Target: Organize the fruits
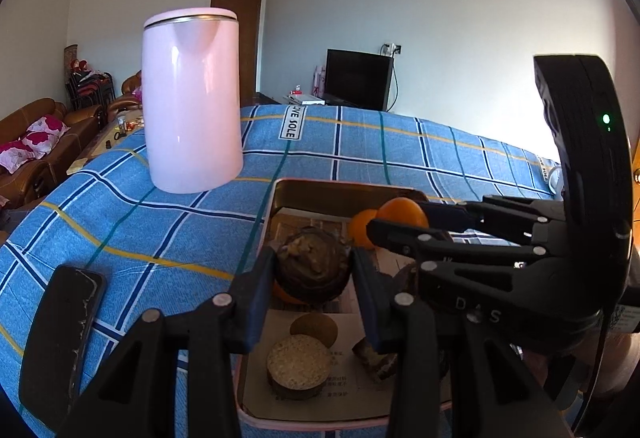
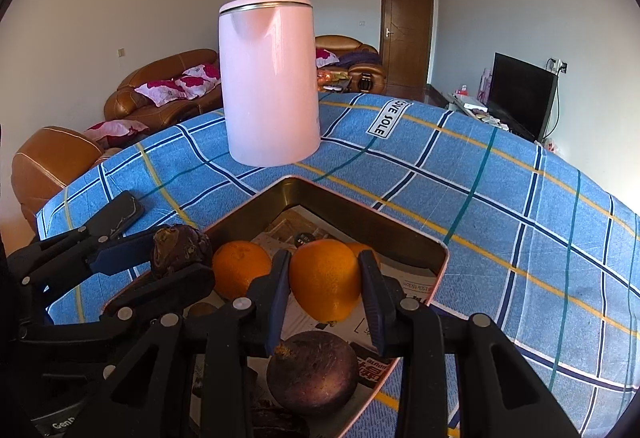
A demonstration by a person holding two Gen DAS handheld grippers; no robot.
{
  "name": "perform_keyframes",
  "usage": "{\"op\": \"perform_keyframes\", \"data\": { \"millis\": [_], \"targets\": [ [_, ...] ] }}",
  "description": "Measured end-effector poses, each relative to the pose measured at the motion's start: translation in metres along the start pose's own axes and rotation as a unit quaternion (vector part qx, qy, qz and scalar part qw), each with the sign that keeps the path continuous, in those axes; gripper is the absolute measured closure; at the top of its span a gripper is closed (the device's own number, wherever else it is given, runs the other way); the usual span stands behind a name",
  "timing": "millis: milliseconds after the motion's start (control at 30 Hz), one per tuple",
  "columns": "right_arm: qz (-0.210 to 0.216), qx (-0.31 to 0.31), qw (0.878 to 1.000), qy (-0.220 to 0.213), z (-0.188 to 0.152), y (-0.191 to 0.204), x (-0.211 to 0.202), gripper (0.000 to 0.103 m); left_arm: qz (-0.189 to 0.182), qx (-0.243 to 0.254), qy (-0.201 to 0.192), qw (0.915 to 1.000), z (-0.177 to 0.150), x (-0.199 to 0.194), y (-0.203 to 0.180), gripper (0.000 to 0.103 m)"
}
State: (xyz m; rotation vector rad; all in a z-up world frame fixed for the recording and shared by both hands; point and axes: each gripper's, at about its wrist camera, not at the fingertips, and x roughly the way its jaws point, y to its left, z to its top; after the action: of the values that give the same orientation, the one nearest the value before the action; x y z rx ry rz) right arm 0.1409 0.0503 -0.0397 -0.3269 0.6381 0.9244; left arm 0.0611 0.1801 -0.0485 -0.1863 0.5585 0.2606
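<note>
Left gripper (image 1: 312,270) clamps dark wrinkled fruit (image 1: 312,266) above tin tray (image 1: 344,186); right gripper (image 2: 325,280) clamps orange (image 2: 325,278). Kettle (image 2: 269,85) just beyond tray's far rim.

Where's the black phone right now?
The black phone lies flat on the blue plaid cloth, at the lower left of the left wrist view, left of the metal tray and nearer the camera than the pink kettle.

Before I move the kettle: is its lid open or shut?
Shut: the lid lies flat on the pink kettle, no gap showing.
</note>
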Motion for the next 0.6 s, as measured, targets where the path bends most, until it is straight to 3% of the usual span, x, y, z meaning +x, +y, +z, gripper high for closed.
{"op": "perform_keyframes", "data": {
  "millis": [133,200,333,467,600],
  "targets": [
    [0.010,0.005,1.000,0.024,-0.003,-0.001,0.008,0.066,0.000,0.001,0.005,1.0000,-0.001,0.000,-0.001,0.062],
    [0.005,0.007,1.000,0.024,-0.004,-0.001,0.007,0.056,0.002,0.001,0.004,1.0000,-0.002,-0.001,0.000,0.062],
    [0.008,0.011,1.000,0.019,-0.006,-0.002,0.001,0.052,-0.001,-0.002,-0.003,1.0000,-0.002,-0.008,-0.001,0.058],
    [0.008,0.021,1.000,-0.007,-0.007,-0.005,-0.018,0.047,0.001,-0.005,-0.027,0.9996,-0.002,-0.023,-0.002,0.037],
    [-0.001,0.044,0.998,-0.046,-0.012,-0.014,-0.047,0.033,0.002,-0.008,-0.041,0.9991,-0.003,-0.036,-0.004,0.032]
  ]
}}
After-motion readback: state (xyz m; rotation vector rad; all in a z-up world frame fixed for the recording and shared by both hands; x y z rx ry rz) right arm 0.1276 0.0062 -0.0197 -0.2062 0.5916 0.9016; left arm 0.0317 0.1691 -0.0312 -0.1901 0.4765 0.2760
